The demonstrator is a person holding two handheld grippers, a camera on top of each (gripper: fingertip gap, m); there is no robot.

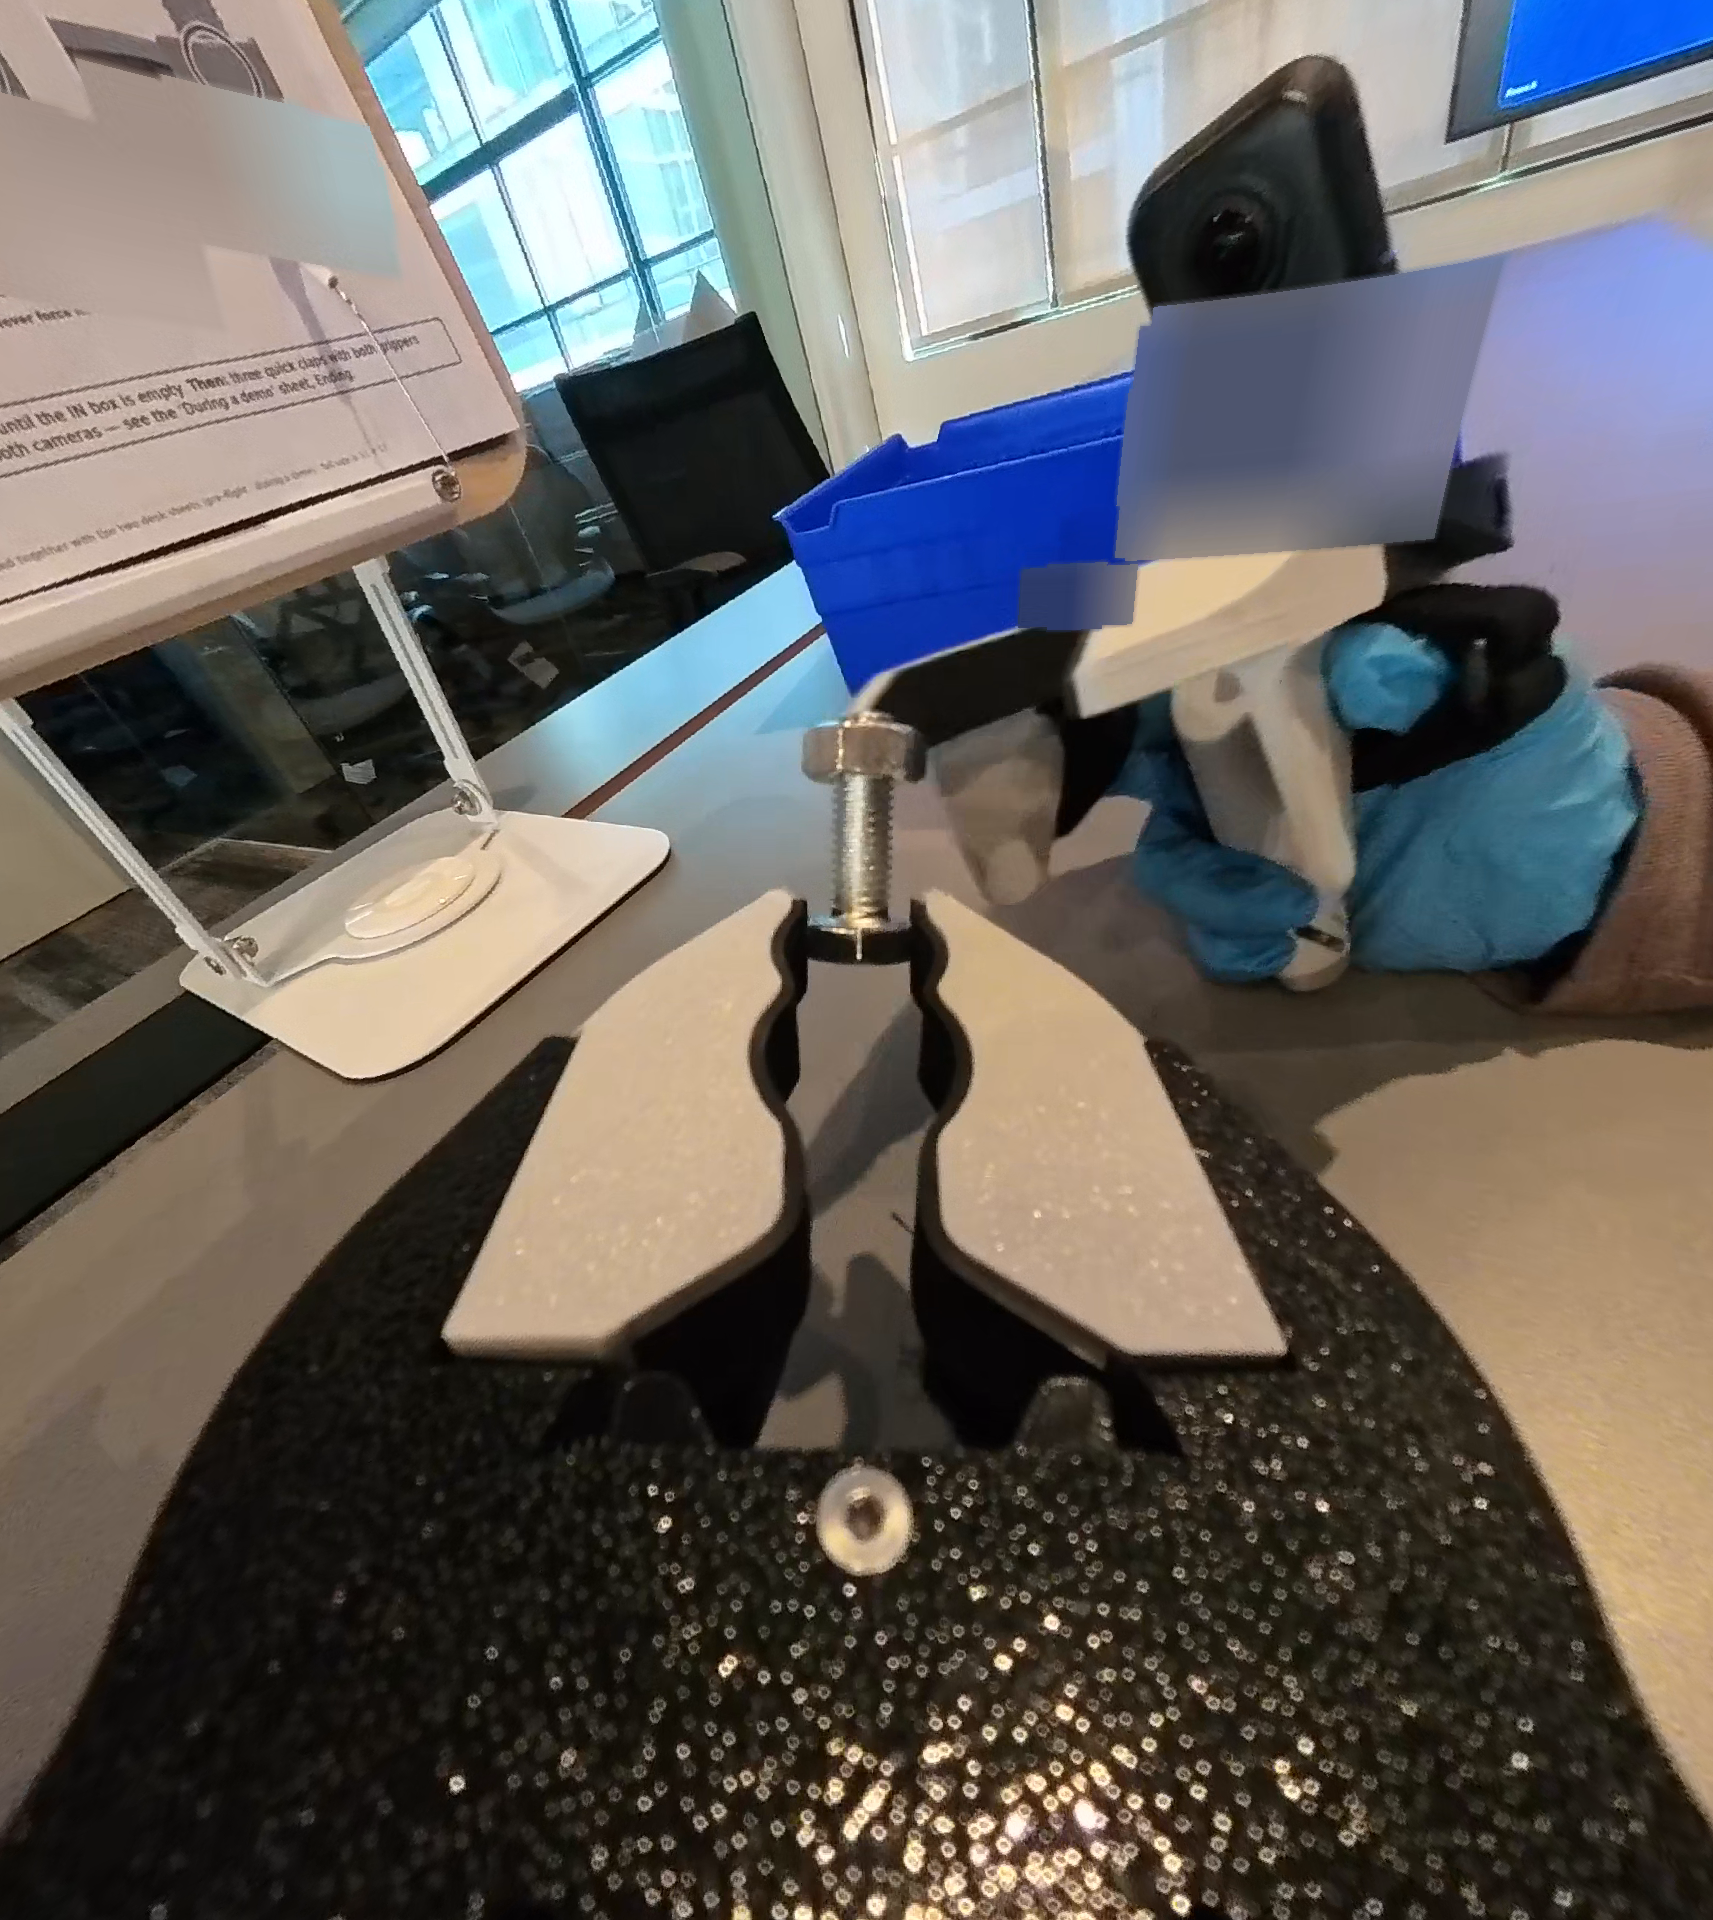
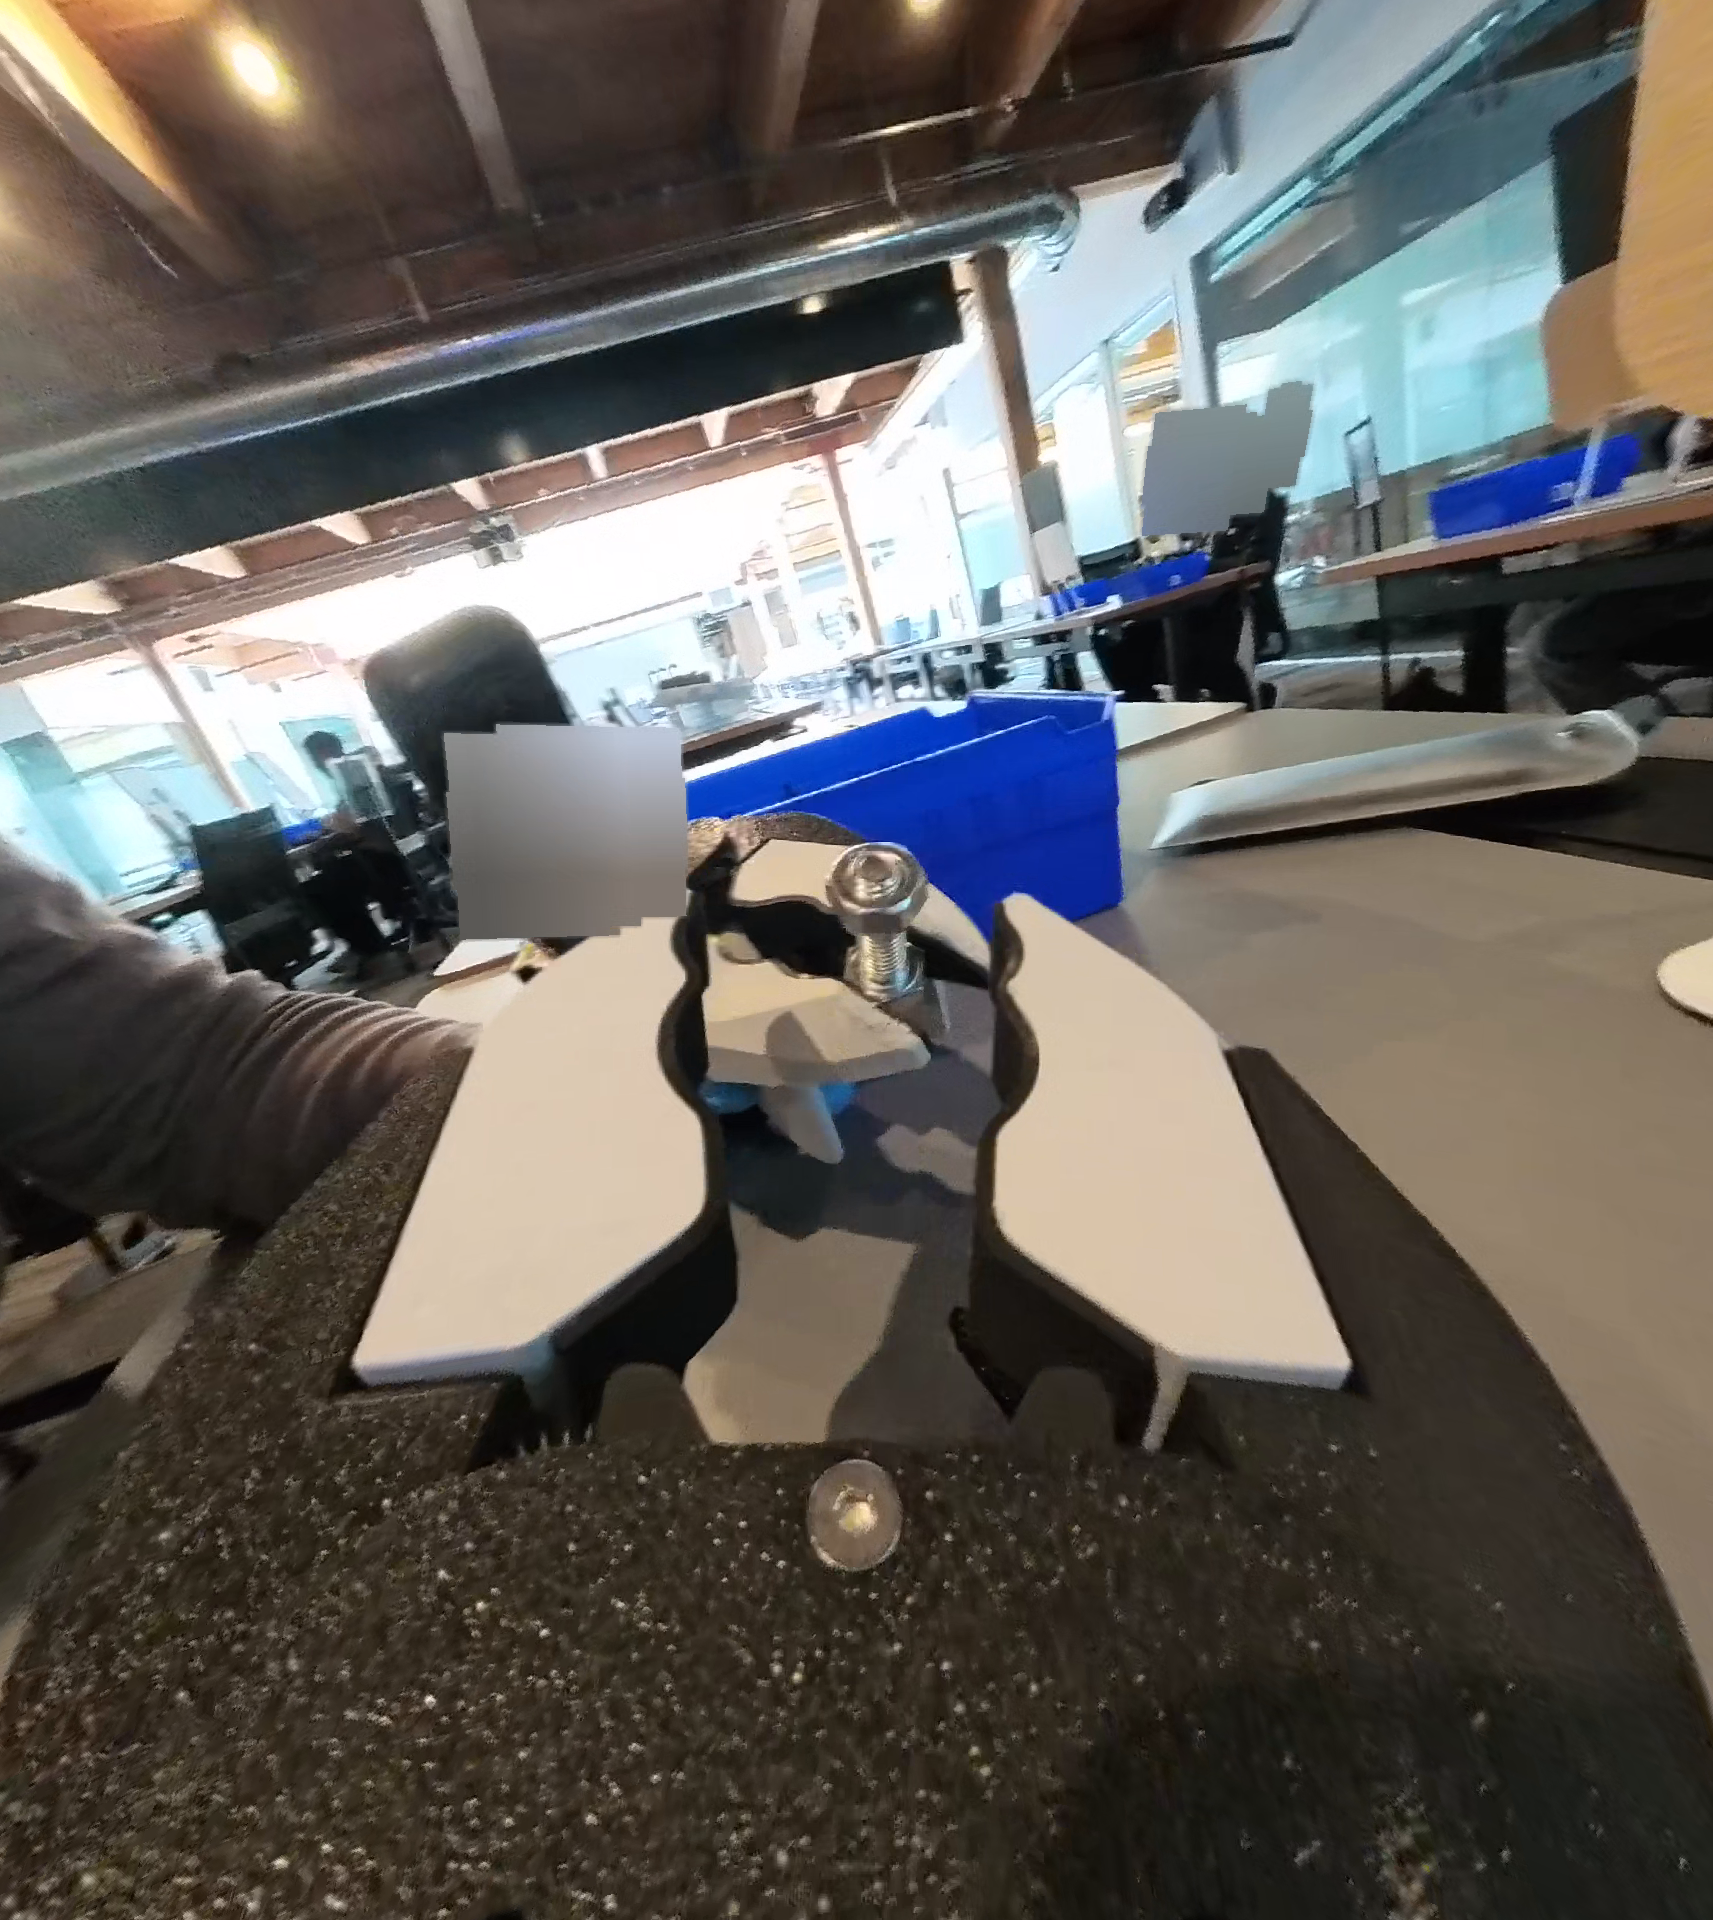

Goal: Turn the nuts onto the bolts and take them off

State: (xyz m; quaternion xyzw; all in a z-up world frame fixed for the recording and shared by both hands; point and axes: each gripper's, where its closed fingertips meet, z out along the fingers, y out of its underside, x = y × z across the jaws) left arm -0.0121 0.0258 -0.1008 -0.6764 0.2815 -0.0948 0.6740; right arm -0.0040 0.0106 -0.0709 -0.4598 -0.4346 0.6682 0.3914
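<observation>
The blue bin [image 1: 935,561] sits behind on the table [image 1: 1454,1247]. Your left gripper [image 1: 857,925] is clamped on the bolt [image 1: 857,842] at its head, holding it upright; the nut [image 1: 862,750] sits at its top end. Your right gripper [image 2: 847,956] is spread wide, empty, just beside the nut. Next, close on it and turn.

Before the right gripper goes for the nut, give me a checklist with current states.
1. Left gripper clamped on the bolt base: ok.
2. Bolt upright, threads clear: ok.
3. Nut at the top end of the bolt: ok; how far it is threaded on, cannot tell.
4. Right gripper open wide enough for the nut: ok.
5. Right gripper lined up with the nut: not ok; the right wrist view shows the nut ahead and off-centre.
6. Bin clear of the grippers: ok.
</observation>
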